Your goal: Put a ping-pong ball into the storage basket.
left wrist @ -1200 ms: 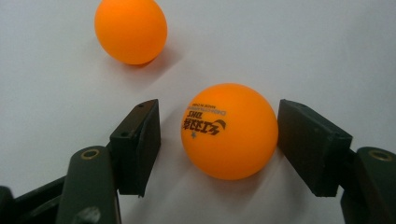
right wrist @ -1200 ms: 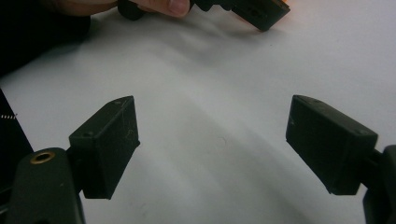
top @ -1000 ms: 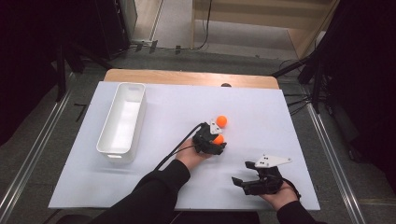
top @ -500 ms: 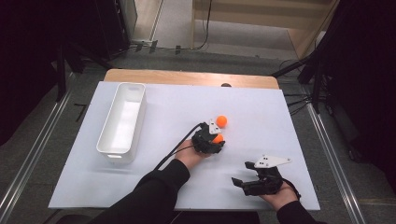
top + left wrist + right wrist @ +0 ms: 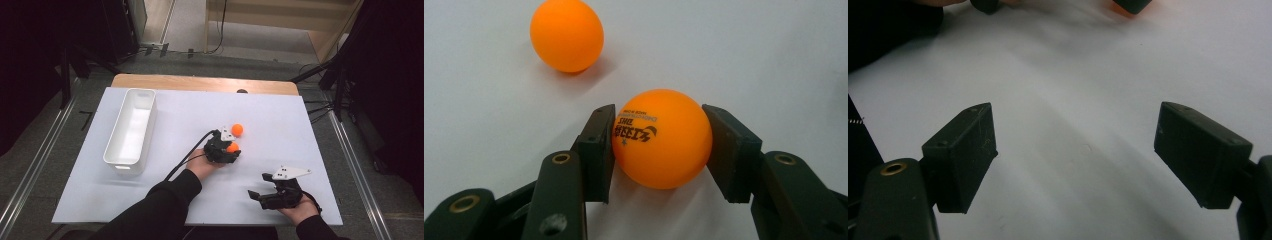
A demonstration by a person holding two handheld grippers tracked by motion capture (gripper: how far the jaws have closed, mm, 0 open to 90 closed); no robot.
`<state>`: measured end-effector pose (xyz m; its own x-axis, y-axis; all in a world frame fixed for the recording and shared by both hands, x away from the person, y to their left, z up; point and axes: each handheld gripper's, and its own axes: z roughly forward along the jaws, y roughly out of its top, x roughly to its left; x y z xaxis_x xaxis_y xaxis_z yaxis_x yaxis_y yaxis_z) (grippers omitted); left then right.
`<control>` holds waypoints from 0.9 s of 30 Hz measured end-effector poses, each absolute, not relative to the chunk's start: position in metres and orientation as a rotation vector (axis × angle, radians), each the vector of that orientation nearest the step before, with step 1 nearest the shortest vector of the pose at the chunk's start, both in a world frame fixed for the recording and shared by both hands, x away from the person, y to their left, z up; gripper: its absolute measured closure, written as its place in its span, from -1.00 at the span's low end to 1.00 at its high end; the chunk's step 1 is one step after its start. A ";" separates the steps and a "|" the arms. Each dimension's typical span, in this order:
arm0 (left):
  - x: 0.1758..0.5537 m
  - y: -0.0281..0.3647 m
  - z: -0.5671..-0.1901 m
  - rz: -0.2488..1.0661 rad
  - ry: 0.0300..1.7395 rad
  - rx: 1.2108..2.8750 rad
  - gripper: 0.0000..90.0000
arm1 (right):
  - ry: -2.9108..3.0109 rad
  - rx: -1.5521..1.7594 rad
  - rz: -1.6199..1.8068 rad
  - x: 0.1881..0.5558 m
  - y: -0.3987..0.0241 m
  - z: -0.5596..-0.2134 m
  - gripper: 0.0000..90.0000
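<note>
**Left tool clamped on printed ball; right tool idle and open**

Left tool (image 5: pixel 231 150) sits mid-surface, jaws closed on an orange ball (image 5: pixel 661 137). Jaws have just been closing; both pads now press the ball's sides, and it sits on the surface (image 5: pixel 280 125). In the high view this ball (image 5: pixel 232 147) peeks out orange at the tool's tip.

Print on the held ball: dark lettering, seen upside down in the left gripper view. Reads roughly "DHS" with a winged logo below it; a line of smaller type above is too fine to read.

Second ball (image 5: pixel 567 35), also orange, no print visible, lies free just beyond the held one, not touching it. In the high view it lies (image 5: pixel 237 129) just past the tool.

Right tool (image 5: pixel 257 196) rests near the surface's near right edge, well apart from both balls. Jaws spread wide, nothing between them.

White bin (image 5: pixel 131 129) lies at the left of the surface, long side running away from the person.
</note>
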<state>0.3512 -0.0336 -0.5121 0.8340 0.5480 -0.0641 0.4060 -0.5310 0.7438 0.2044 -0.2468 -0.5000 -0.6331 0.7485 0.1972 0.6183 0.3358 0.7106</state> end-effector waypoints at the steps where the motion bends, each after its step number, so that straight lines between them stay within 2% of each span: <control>1: 0.351 -0.033 -0.510 0.221 0.690 2.200 0.12 | 2.426 1.259 1.179 0.204 -0.247 -0.500 -0.65; 27: 0.334 -0.011 -0.472 0.100 0.620 2.154 0.12 | 2.423 1.271 1.178 0.204 -0.249 -0.500 -0.65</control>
<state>0.3342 -0.0110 -0.4724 0.8727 0.4658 -0.1464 0.3959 -0.4995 0.7705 0.2044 -0.2488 -0.5003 -0.6251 0.7536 0.2035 0.6254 0.3275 0.7083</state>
